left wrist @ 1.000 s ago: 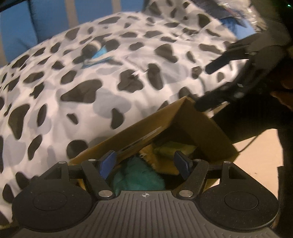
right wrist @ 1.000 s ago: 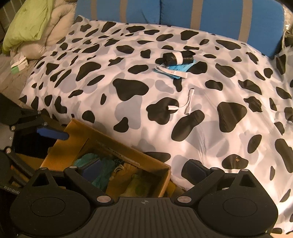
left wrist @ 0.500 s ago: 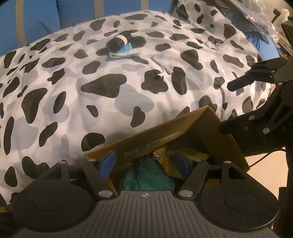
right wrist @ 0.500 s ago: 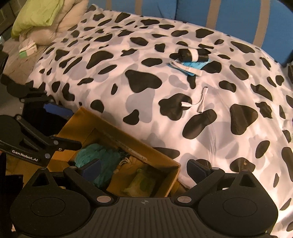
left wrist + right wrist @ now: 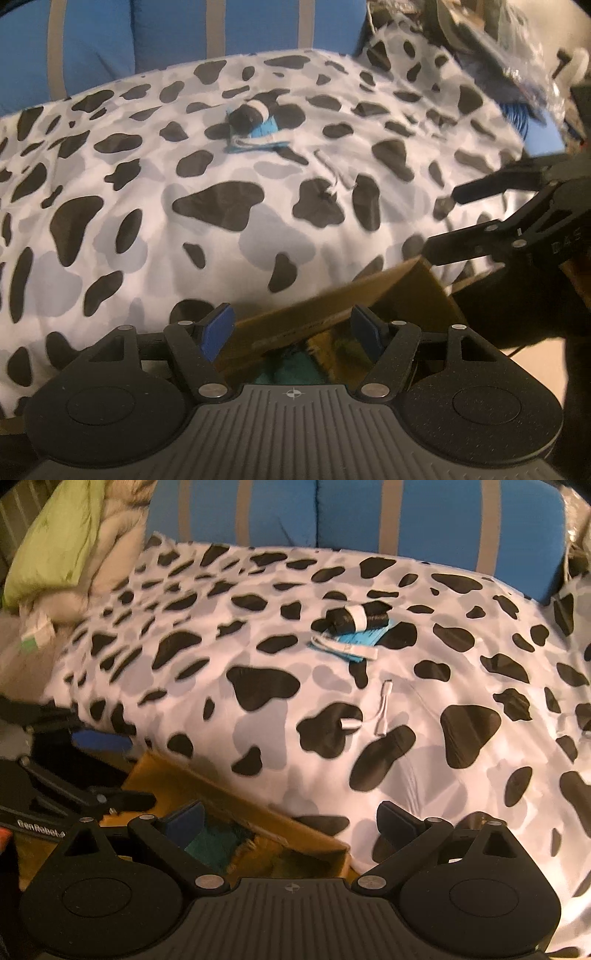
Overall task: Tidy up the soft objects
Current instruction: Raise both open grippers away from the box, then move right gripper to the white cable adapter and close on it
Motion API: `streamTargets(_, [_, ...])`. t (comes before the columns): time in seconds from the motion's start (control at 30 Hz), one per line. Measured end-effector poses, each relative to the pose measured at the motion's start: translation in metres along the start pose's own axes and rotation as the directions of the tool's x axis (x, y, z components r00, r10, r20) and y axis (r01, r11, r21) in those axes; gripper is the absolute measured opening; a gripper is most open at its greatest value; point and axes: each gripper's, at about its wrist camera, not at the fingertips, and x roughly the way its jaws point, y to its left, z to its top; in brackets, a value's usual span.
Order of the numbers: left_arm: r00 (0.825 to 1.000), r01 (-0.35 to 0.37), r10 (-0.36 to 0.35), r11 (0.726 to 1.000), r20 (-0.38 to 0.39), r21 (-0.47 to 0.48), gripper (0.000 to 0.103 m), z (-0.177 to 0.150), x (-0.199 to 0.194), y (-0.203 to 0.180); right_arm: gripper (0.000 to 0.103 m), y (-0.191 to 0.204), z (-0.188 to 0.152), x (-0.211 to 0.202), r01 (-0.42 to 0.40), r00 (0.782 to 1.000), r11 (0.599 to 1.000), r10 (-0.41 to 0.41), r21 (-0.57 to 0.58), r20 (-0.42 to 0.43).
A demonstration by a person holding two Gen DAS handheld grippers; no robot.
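Cow-print bedding (image 5: 424, 738) is stretching ahead of my tongs; my left gripper (image 5: 291, 326) and right gripper (image 5: 291, 821), both spread and empty, are hovering over the cardboard box (image 5: 207, 786) where teal plush (image 5: 208, 843) is lying, probably light and squashy; pinching its bulk looks best.

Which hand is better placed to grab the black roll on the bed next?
Probably right: the black roll lies ahead of the empty right gripper, jaws open. The left gripper looks farther back, over the cardboard box.
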Motion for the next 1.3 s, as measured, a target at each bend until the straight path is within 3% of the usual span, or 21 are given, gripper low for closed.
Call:
streamTargets(0.23, [0.998,-0.039,0.037,0.998,0.055,0.045,0.069,0.023,0.006,0.009,0.099,-0.017,0.019,0.000,0.056,0.994,0.996,-0.061,0.063,0.085])
streamTargets(0.47, [0.993,-0.083,0.083,0.997,0.084,0.005,0.069,0.046,0.021,0.024,0.099,-0.029,0.033,0.007,0.086,0.985,0.994,-0.095,0.070,0.142])
streamTargets(0.93, [0.994,-0.053,0.054,0.999,0.098,-0.010,0.069,0.061,0.050,0.042,0.098,-0.042,0.055,0.042,0.147,0.978,0.988,-0.152,0.043,0.142])
streamTargets(1.3, [0.991,-0.075,0.073,0.997,0.113,0.012,0.069,0.081,0.063,0.054,0.070,-0.059,0.074,0.077,0.175,0.981,0.984,-0.178,0.035,0.081])
